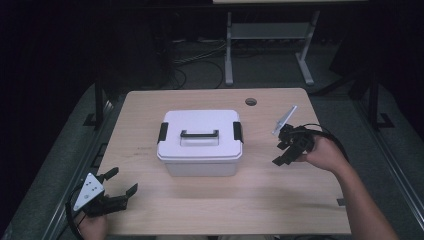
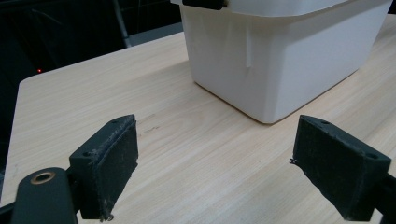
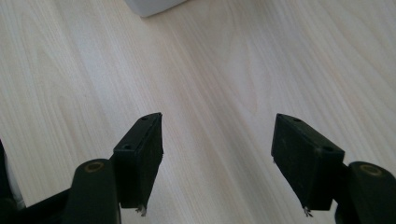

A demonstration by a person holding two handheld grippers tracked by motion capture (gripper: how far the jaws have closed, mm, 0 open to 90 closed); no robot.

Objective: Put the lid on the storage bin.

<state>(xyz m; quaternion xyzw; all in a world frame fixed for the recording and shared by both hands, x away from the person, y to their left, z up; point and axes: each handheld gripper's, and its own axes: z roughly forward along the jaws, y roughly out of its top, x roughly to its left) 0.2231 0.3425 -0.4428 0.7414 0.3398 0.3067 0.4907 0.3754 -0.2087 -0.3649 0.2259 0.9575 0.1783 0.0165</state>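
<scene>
Table (image 1: 150, 210): one light wooden top, with one round cable hole (image 1: 251, 102) near the far edge at 12 o'clock.
Storage box (image 1: 201, 142): one white plastic box at the table's centre, lid on, its long axis running 9 to 3 o'clock.
Latches: two black clips, one on each short end of the lid (image 1: 163, 132).
Handle (image 1: 199, 134): one black bar lying flat along the lid's long axis.
Left tongs (image 1: 120, 186): mine, at 7 o'clock, jaws spread wide with nothing between them; the box lies toward 1 o'clock, well apart.
Right tongs (image 1: 282, 152): mine, at 3 o'clock, jaws apart and empty over bare wood; the box lies toward 9 o'clock.
Key relation: I judge my right tongs nearer, facing the box's right short end and its latch.
Count: two tongs, one box.
</scene>
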